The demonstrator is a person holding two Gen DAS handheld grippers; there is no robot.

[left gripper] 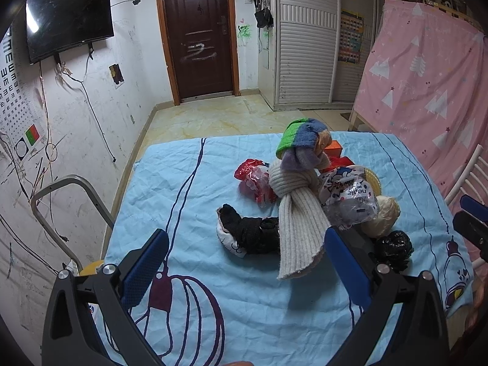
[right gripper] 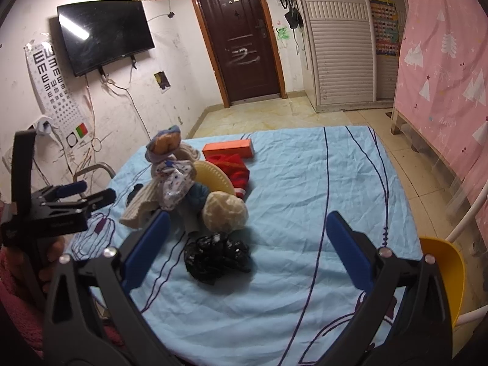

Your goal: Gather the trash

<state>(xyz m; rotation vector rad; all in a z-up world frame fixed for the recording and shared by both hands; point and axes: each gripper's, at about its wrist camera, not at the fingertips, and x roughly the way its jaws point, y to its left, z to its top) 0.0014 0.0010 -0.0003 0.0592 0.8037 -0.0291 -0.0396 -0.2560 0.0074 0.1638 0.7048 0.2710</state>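
A table under a light blue cloth [left gripper: 189, 213] holds a pile of clothes and trash. The trash I can see is a crumpled black plastic bag [left gripper: 393, 248] [right gripper: 216, 257], a cream crumpled wad [left gripper: 382, 216] [right gripper: 225, 212], a red plastic wrapper [left gripper: 256, 180] and a white printed wrapper [left gripper: 347, 195] [right gripper: 175, 183]. My left gripper [left gripper: 246, 233] hangs open above the near side of the pile, over a black sock [left gripper: 250, 235]. My right gripper [right gripper: 247, 215] is open too, above the black bag and the wad. Neither holds anything.
A beige knitted scarf [left gripper: 299, 228] and a colourful knit [left gripper: 302, 137] lie in the pile with a yellow plate [right gripper: 213, 177], an orange box [right gripper: 228, 149] and a red cloth [right gripper: 231, 167]. A grey chair [left gripper: 61, 201] stands left of the table, a yellow chair [right gripper: 442, 271] right.
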